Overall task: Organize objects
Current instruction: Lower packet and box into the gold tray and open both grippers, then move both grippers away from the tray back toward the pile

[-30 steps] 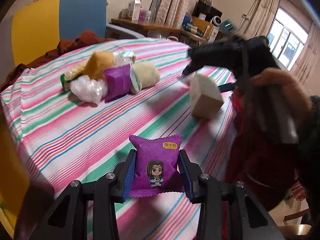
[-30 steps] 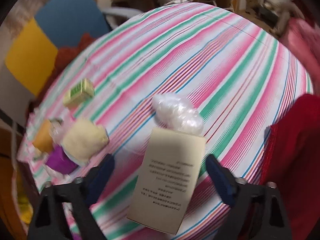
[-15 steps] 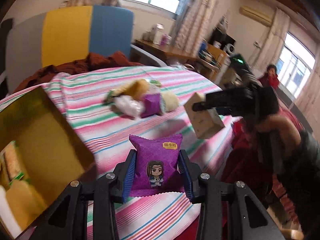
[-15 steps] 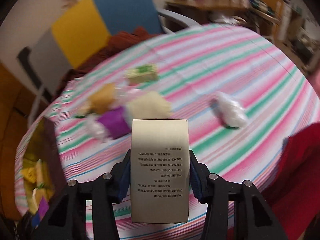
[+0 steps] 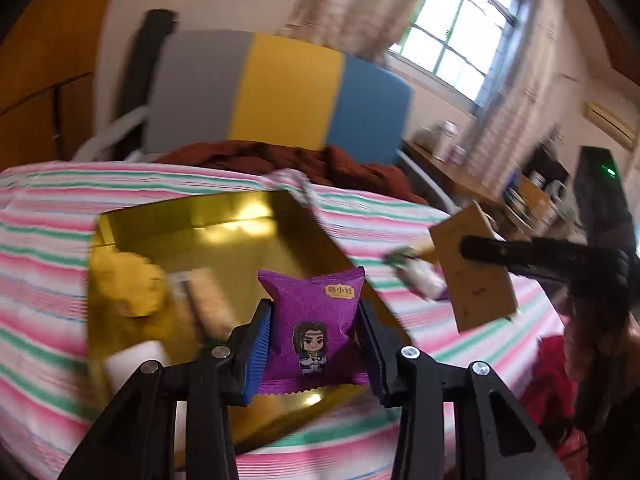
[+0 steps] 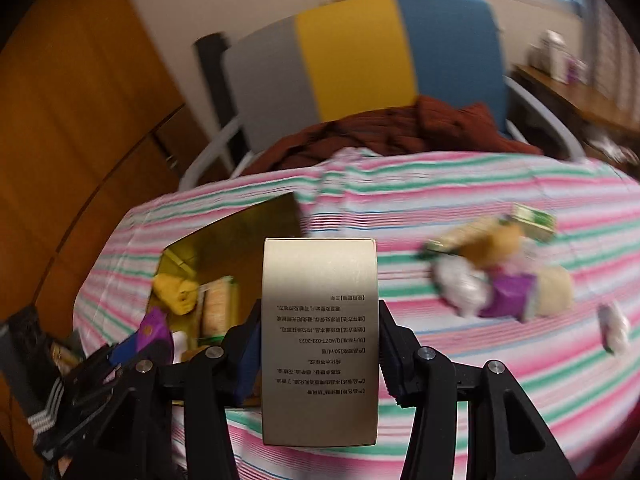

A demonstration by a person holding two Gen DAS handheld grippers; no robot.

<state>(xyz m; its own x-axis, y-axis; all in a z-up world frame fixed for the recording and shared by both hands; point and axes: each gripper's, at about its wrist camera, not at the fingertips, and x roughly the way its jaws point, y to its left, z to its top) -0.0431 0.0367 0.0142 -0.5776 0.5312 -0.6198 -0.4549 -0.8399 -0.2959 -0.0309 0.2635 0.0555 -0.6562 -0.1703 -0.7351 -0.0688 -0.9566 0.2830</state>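
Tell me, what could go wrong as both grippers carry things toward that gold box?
The left gripper with its purple packet and the right gripper with its beige carton approach the gold box together, so they might collide. The box already holds snacks, and a dropped carton could crush them.

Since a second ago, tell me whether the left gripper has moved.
Yes. The left gripper, holding the purple snack packet, has swung left from the snack pile to over the gold box.

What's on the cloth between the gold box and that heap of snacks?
Nothing: in the right wrist view, only bare striped cloth lies between the gold box and the snack heap.
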